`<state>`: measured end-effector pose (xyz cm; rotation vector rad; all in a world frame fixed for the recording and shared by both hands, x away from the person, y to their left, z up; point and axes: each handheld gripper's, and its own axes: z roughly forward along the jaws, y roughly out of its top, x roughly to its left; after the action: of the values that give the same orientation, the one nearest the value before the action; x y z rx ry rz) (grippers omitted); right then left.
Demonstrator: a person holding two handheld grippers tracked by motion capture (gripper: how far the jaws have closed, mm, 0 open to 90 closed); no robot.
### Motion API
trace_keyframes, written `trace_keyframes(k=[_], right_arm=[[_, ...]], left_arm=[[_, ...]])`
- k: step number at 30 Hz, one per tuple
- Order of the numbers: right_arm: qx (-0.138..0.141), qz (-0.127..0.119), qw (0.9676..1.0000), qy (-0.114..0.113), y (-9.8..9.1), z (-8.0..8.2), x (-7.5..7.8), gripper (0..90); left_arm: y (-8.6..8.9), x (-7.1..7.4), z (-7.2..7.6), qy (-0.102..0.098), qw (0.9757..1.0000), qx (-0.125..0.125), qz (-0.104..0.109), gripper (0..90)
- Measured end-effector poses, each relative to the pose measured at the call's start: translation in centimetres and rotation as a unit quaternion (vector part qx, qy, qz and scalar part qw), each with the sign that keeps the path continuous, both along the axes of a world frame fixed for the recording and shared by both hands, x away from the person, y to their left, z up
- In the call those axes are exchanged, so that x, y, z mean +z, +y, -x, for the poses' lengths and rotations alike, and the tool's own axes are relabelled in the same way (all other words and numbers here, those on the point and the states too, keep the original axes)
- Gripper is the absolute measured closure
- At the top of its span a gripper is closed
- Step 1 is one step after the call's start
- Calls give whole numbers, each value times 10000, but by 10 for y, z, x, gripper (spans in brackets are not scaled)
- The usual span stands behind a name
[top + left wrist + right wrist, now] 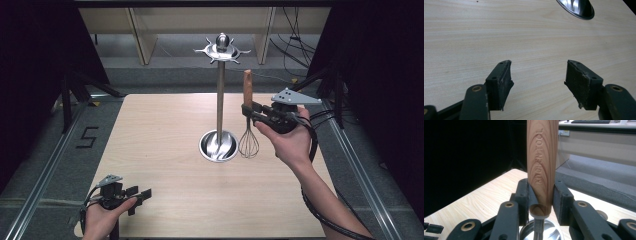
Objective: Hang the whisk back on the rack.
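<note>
Whisk (pixel 248 135) upright, wooden handle clamped in right gripper (pixel 252 111). Far left, left gripper (pixel 140 196) gapes empty over table (pixel 160 145). Chrome rack (pixel 219 107), base and pole, stands just left of whisk, crowding it.

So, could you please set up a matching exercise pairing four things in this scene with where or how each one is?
Things:
1. wire whisk with wooden handle
2. tall steel utensil stand with round base
3. left tongs
4. right tongs

States:
A. open above bare light wood tabletop
B. upright at the table's middle
C. held upright, handle up, wires down
D. shut on a wooden handle

Pairs: 1-C, 2-B, 3-A, 4-D
</note>
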<state>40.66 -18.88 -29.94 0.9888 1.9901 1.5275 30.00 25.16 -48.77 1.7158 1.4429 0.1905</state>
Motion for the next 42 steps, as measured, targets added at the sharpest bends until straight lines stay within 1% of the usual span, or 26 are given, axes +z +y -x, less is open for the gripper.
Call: trace_keyframes(k=[6, 7, 8, 9, 11, 14, 15, 18, 20, 21, 22, 24, 26, 27, 28, 31, 33, 34, 35, 37, 38, 39, 40, 41, 42], right_arm=[[-43, 57, 10000, -56, 1, 0, 3, 699], [-24, 29, 10000, 37, 1, 0, 4, 698], [-23, 30, 10000, -47, 1, 0, 5, 698], [-61, -6, 10000, -1, 2, 0, 5, 698], [-60, -6, 10000, -58, 2, -1, 7, 698], [-50, -26, 10000, -71, 2, -1, 9, 698], [-61, 18, 9999, -79, 2, -1, 9, 698], [-97, -99, 9999, 36, 4, 0, 10, 698], [-52, -89, 9999, -41, 4, -1, 11, 698], [-93, -100, 9999, -62, 4, -1, 12, 698], [-53, -74, 9999, -91, 4, -2, 12, 698], [-80, -97, 9999, -97, 4, -2, 13, 698], [-121, -130, 9998, -66, 4, -1, 13, 698], [-81, -96, 9999, -84, 4, -1, 14, 698], [-65, -134, 9999, -49, 4, -1, 14, 699], [-89, -104, 9999, -67, 4, -1, 15, 698], [-92, -157, 9998, -57, 4, 0, 17, 699], [-106, -208, 9997, 3, 5, 1, 17, 698], [-99, -203, 9997, -52, 5, 0, 18, 698], [-143, -205, 9997, -35, 5, 1, 19, 698], [-133, -202, 9997, -88, 4, 1, 20, 698], [-141, -238, 9996, -54, 4, 1, 20, 698], [-114, -182, 9997, -152, 3, 0, 21, 698], [-110, -222, 9996, -121, 4, 0, 21, 698], [-107, -206, 9997, -106, 4, 0, 21, 698]], left_arm=[[0, 0, 0, -5, 10000, 9, 0, 364], [0, 0, 0, -10, 10000, 11, 5, 364], [0, 0, 0, -4, 10000, 2, -5, 364], [0, 0, 0, -9, 10000, 27, 15, 364], [0, 0, 0, -1, 10000, 8, -4, 364], [0, 0, 0, -16, 10000, 5, 23, 364], [0, 0, 0, -22, 10000, 10, 16, 364], [-1, 0, 0, -24, 10000, 9, 33, 364], [-1, 0, 0, -21, 10000, 9, 32, 364], [-1, 0, 0, -20, 10000, 8, 30, 364], [-1, 0, 0, -31, 10000, 0, 41, 364], [-1, 0, 0, -49, 10000, -3, 50, 364], [-1, 0, 0, -46, 10000, 2, 53, 364], [-1, 1, 0, -29, 10000, 12, 43, 364], [-1, 1, 0, -40, 10000, 16, 49, 364], [0, 0, 0, -43, 10000, 33, 25, 364], [0, 0, 0, -26, 10000, 10, 29, 364], [0, 0, 1, -50, 10000, 38, 29, 364], [0, 0, 1, -30, 10000, 23, 33, 364], [0, -1, 0, -63, 10000, 50, 36, 364], [0, 0, 0, -19, 10000, 12, 28, 364], [0, 0, 0, -31, 10000, 12, 47, 364], [0, 0, 0, -31, 10000, 12, 47, 364], [0, 0, 0, -37, 10000, 13, 61, 364], [0, 0, 0, -35, 10000, 12, 60, 364]])
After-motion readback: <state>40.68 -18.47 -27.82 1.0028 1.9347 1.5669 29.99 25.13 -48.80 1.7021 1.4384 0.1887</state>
